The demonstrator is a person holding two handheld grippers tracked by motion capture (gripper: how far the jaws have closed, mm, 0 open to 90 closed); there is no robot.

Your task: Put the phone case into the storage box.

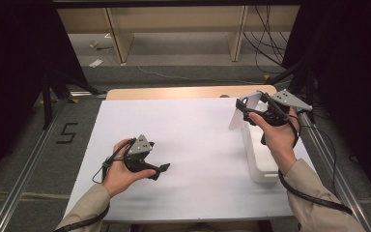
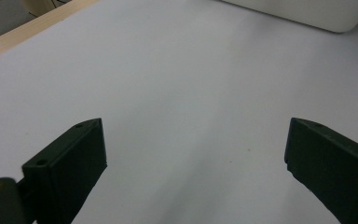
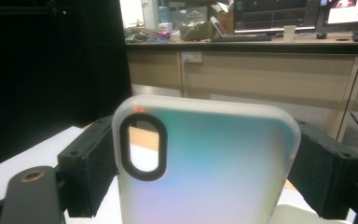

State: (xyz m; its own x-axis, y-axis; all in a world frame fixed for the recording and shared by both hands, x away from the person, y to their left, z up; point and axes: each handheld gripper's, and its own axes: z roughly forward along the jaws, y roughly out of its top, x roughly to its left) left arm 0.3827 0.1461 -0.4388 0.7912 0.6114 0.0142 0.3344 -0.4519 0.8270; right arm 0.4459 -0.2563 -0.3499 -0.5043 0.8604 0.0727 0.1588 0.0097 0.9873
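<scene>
1. A phone case (image 3: 205, 168), frosted with a pale iridescent tint and an oval camera cutout, is clamped by its two long edges in the right gripper (image 1: 249, 107).
2. The case is held raised above the far right of the white table sheet (image 1: 198, 145), over what seems to be a white box (image 1: 260, 166).
3. The left gripper (image 2: 196, 158) is kept low over the sheet with its jaws wide apart, and nothing is held between them.

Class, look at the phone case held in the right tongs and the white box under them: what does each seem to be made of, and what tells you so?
Phone case: probably frosted, translucent plastic with a matte finish; colours glow softly through it, and a black rim edges the camera cutout.
White box: likely smooth, opaque plastic, judging by its rounded corners and even surface, though the look leaves this open.
</scene>
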